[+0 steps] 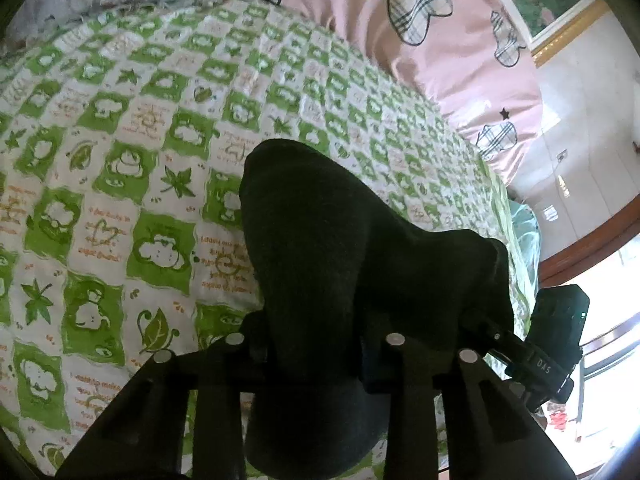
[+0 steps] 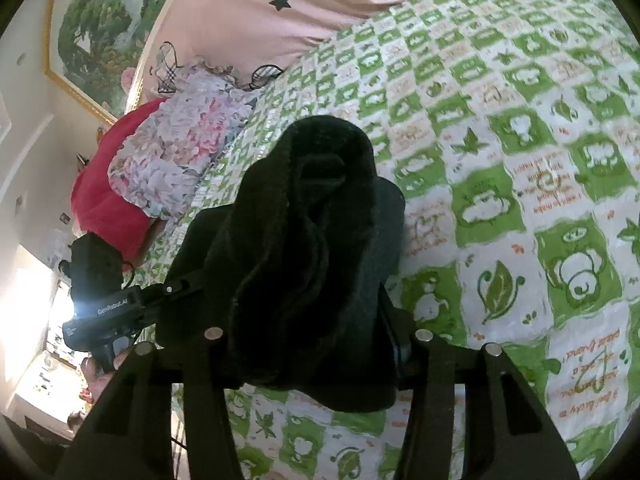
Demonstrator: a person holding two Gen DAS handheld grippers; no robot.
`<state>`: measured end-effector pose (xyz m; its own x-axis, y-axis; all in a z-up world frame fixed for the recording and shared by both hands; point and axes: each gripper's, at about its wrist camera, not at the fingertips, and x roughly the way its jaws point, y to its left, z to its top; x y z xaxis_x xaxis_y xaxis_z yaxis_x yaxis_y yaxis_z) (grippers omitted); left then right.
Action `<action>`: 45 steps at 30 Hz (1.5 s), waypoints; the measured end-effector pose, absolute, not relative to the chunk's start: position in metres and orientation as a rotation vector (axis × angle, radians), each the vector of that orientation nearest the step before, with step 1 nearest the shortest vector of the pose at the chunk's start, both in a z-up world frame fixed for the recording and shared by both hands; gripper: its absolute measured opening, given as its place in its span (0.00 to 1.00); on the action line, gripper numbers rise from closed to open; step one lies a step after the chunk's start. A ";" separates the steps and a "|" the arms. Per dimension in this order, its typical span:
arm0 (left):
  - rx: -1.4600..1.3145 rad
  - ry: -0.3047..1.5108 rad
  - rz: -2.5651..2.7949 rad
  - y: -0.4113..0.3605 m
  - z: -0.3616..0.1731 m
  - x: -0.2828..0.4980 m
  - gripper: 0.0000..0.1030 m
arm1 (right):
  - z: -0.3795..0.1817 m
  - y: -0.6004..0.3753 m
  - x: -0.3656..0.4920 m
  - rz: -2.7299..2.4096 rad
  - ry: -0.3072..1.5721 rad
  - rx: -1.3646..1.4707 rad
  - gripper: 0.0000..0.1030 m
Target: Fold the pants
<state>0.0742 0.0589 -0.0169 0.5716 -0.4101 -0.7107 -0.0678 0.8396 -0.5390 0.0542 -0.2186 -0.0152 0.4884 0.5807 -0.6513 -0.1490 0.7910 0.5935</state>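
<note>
While 2 grippers pinch 1 pants [image 1: 340, 240] bundle.

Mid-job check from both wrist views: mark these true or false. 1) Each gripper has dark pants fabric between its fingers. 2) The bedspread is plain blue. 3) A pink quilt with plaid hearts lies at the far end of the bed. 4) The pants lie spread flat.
1) True: the left gripper and right gripper each hold bunched black fabric pants.
2) False: the quilted bedspread is green-and-white checked.
3) True: the pink quilt lies there.
4) False: the pants are gathered up in both grippers.
</note>
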 end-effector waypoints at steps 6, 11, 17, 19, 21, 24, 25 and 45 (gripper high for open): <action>-0.563 0.924 -0.213 0.063 -0.003 0.066 0.27 | -0.001 -0.211 0.055 0.480 0.942 0.497 0.48; -0.529 0.884 -0.172 0.068 0.012 0.057 0.27 | 0.005 -0.200 0.060 0.512 0.935 0.500 0.47; -0.519 0.830 -0.118 0.092 0.031 0.048 0.27 | 0.015 -0.176 0.073 0.569 0.915 0.485 0.47; -0.520 0.815 -0.099 0.103 0.035 0.046 0.27 | 0.019 -0.167 0.080 0.589 0.910 0.476 0.47; -0.530 0.801 -0.073 0.117 0.040 0.046 0.27 | 0.022 -0.153 0.091 0.617 0.907 0.471 0.47; -0.529 0.780 -0.025 0.137 0.045 0.046 0.27 | 0.024 -0.132 0.106 0.659 0.904 0.457 0.47; -0.526 0.775 -0.010 0.143 0.047 0.047 0.27 | 0.024 -0.124 0.112 0.674 0.904 0.451 0.47; -0.476 0.794 0.152 0.198 0.035 0.088 0.27 | 0.005 -0.053 0.178 0.754 0.920 0.371 0.47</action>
<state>0.0881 0.1979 0.0354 0.6964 -0.0445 -0.7163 -0.3066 0.8840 -0.3529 0.1779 -0.0534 0.0051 0.3798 0.7230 -0.5771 -0.4238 0.6905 0.5862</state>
